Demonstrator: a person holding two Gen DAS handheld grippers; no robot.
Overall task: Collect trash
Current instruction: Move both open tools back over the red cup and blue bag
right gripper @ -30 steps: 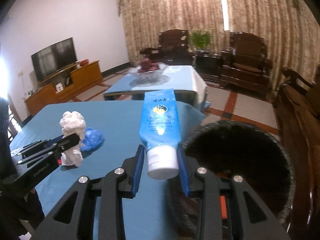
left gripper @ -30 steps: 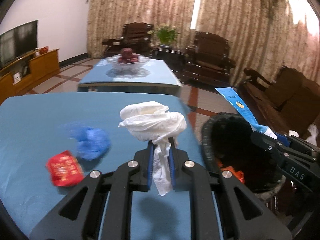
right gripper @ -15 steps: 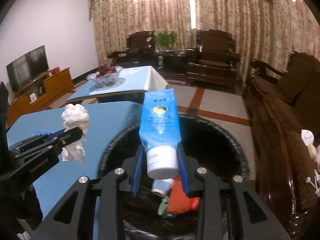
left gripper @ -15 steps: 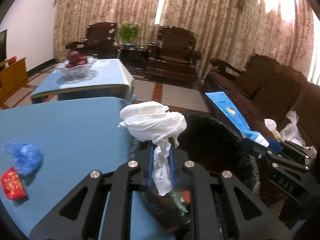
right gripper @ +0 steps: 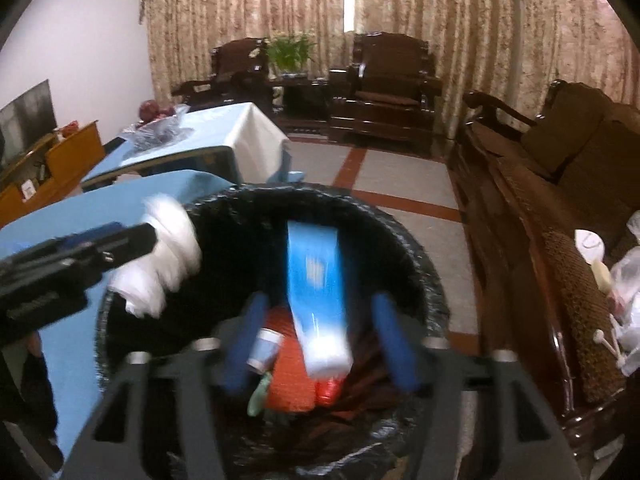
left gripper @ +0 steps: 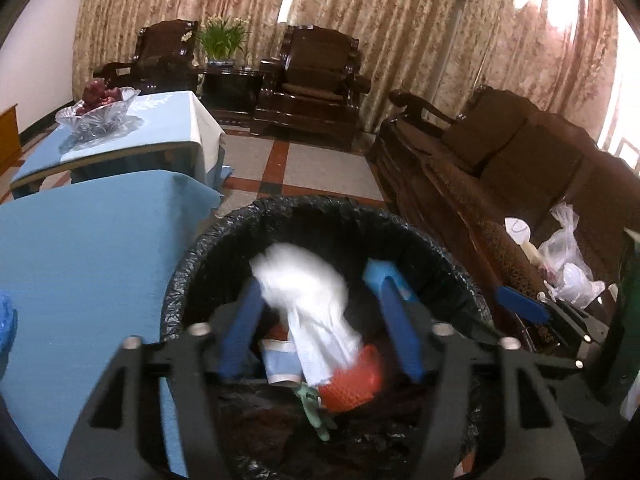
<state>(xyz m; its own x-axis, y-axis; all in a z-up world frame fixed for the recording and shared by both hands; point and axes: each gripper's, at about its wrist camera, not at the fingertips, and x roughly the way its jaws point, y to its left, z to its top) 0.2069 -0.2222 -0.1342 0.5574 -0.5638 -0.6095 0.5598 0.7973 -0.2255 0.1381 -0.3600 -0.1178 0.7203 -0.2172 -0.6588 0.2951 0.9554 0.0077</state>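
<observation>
While both grippers are hanging over the black-lined round trash bin [left gripper: 400, 220], we are letting go of two pieces at once. The left gripper [left gripper: 320, 328] is opening its jaws, and the crumpled white tissue wad [left gripper: 308, 292] is sitting blurred between the blue pads [left gripper: 244, 328] without either pad pressing on it — we judge it to be dropping free. The right gripper [right gripper: 316, 340] is opening too, and the blue plastic tube with the white cap [right gripper: 318, 292] is sliding cap-first between its spread fingers, again with a gap on both sides. Both pieces are lying inside the bin's rim in these views, above the orange mesh scrap [left gripper: 352, 380] and the small paper cup [right gripper: 264, 350] already at the bottom.

What we are watching for is a snag: the tissue is soft and trailing, so a fold could be catching on a pad and riding back out with the gripper. The tube is long, and it may be tipping against the bin wall and leaning on the rim instead of settling. The light blue table [left gripper: 88, 248] is touching the bin's left side, so a stray swing there could be nudging the liner — or flicking the tissue back onto the cloth.
</observation>
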